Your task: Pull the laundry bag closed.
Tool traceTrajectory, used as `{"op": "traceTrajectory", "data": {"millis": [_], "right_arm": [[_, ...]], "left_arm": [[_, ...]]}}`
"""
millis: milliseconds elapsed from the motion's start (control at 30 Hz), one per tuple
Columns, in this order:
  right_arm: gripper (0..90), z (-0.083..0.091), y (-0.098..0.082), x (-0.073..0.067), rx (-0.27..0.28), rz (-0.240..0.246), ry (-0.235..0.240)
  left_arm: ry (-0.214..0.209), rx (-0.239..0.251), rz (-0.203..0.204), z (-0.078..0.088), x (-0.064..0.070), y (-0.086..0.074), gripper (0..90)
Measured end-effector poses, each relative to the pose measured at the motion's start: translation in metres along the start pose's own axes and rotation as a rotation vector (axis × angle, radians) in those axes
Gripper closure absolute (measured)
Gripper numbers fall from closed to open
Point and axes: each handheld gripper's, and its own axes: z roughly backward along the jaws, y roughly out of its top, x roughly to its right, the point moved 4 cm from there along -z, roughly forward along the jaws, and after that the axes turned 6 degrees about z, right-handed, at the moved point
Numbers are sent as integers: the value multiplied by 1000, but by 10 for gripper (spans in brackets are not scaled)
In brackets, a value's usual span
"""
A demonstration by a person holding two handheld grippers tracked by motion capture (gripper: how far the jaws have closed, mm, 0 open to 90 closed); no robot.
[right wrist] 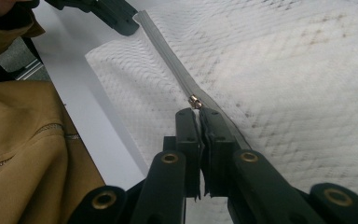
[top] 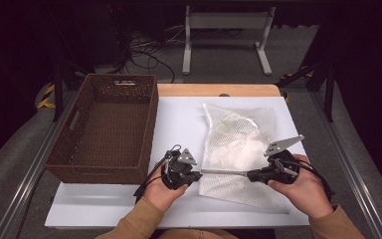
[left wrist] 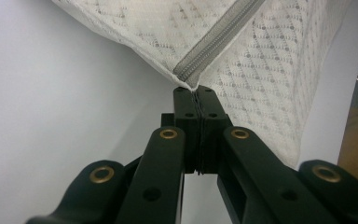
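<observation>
We note a brown wicker basket (top: 104,129) at the left of the white table (top: 179,119), well apart from the work. The left gripper (top: 197,175) has its jaws clamped on the corner of the white mesh bag (top: 238,149) at the zipper (left wrist: 219,39) end. The bag lies flat right of centre. The right gripper (top: 251,175) pinches the zipper pull (right wrist: 195,101), jaws closed.
</observation>
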Motion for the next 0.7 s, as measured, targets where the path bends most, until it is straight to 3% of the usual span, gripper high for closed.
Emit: {"op": "traceTrajectory", "data": {"millis": [700], "right_arm": [[868, 20, -20, 10, 11, -43, -17]], "left_arm": [[-3, -5, -3, 0, 0, -2, 893]]}}
